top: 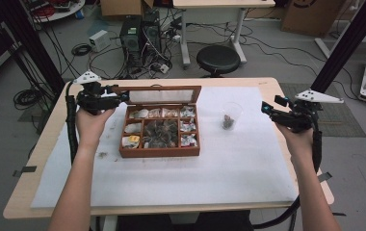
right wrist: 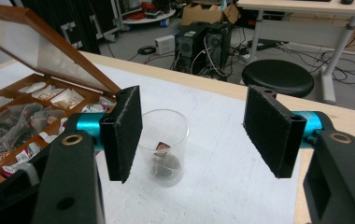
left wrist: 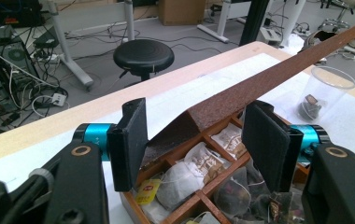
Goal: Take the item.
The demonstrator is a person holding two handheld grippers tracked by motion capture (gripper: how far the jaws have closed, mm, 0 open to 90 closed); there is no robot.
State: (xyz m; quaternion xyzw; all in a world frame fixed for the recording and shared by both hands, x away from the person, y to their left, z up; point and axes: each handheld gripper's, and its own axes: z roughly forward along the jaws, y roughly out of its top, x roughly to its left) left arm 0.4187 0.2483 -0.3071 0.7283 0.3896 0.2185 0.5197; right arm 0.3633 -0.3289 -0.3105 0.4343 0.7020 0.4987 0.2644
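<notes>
My left gripper (top: pixel 122 98) at upper left of high view, jaws apart, straddling corner of raised lid (top: pixel 164 94) of wooden tea box (top: pixel 160 151); pad contact unclear. My right gripper (top: pixel 267 109) at right, jaws apart, nothing between. Clear cup (top: pixel 231 114) with tea bag (right wrist: pixel 162 163) inside stands just right of box, centre frame.

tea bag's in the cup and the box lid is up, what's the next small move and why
Probably ease the left gripper forward and down to swing the lid shut. A tea bag already sits in the clear cup, the right gripper is open and apart from it, and the lid's edge lies between the left jaws.
</notes>
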